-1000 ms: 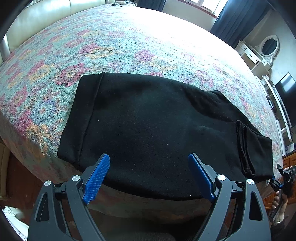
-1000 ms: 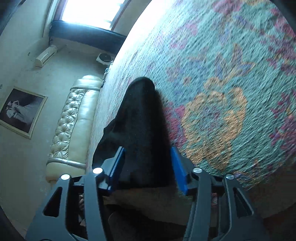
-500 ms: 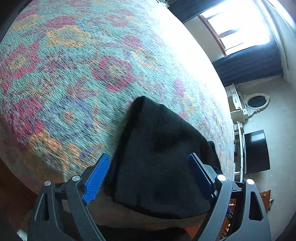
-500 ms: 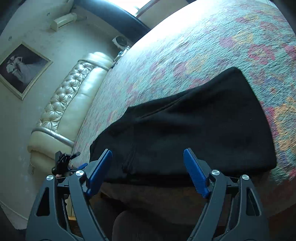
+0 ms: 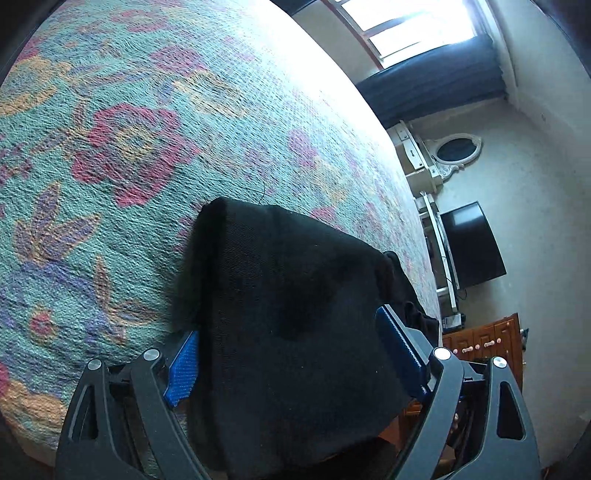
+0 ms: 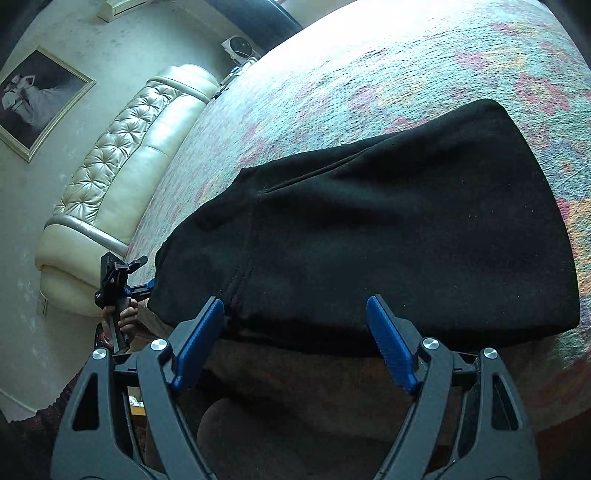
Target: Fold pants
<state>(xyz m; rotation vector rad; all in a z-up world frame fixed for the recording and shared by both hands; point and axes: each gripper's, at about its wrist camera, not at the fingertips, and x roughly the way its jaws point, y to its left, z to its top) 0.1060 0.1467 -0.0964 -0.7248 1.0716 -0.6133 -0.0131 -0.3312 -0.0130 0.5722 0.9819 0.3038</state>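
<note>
The black pants [image 6: 406, 221] lie folded flat on the flowered bedspread [image 6: 424, 62], close to the bed's near edge. In the left wrist view one end of the pants [image 5: 288, 266] fills the gap between the blue pads of my left gripper [image 5: 288, 328]. Its jaws stand wide and I see no squeeze on the cloth. My right gripper [image 6: 295, 304] is open over the near long edge of the pants, with nothing gripped. A hand holding the left gripper [image 6: 122, 280] shows at the pants' far end in the right wrist view.
The bedspread [image 5: 110, 147] stretches far beyond the pants. A cream tufted headboard [image 6: 122, 158] and a framed picture [image 6: 37, 99] are on one side. A dark TV [image 5: 469, 243], a wooden cabinet [image 5: 480, 339] and a curtained window [image 5: 424, 33] are on the other.
The left gripper swung from overlooking the whole pants down to one end, which now sits between its jaws. The right gripper widened, let the cloth end go and turned toward the long edge.
</note>
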